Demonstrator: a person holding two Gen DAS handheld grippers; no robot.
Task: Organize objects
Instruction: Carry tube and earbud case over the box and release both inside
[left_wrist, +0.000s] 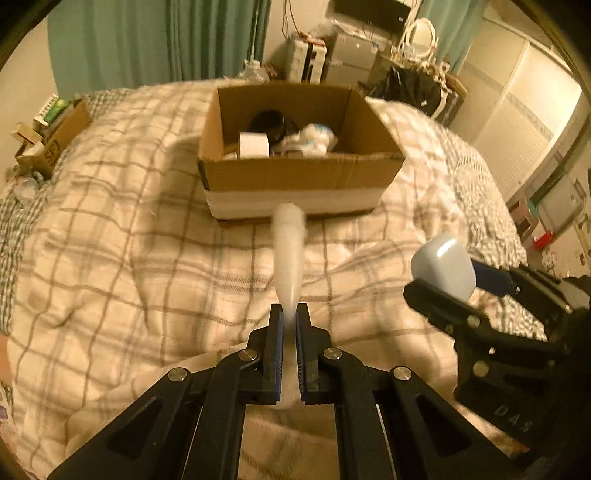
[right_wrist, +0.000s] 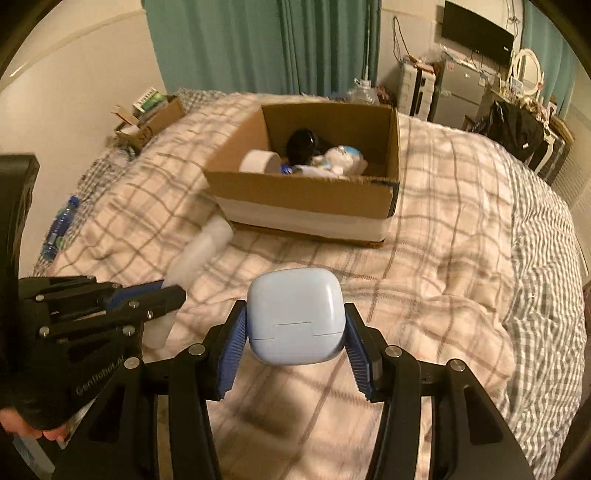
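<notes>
My left gripper (left_wrist: 289, 314) is shut on the flat end of a white tube (left_wrist: 288, 254), held above the bed and pointing at the open cardboard box (left_wrist: 295, 173). It also shows at the left of the right wrist view (right_wrist: 173, 291) with the tube (right_wrist: 201, 254). My right gripper (right_wrist: 295, 314) is shut on a pale blue earbud case (right_wrist: 295, 317), above the blanket in front of the box (right_wrist: 306, 195). In the left wrist view that gripper (left_wrist: 439, 280) holds the case (left_wrist: 443, 266) at the right. The box holds a white tape roll (left_wrist: 253, 144), a black object (left_wrist: 267, 122) and crumpled white packaging (left_wrist: 310, 140).
The box sits on a plaid blanket (right_wrist: 443, 240) that covers the bed. A second cardboard box (right_wrist: 147, 122) with clutter stands at the far left, and plastic bottles (right_wrist: 61, 225) lie beside the bed. Curtains, a fridge and shelves are behind the bed.
</notes>
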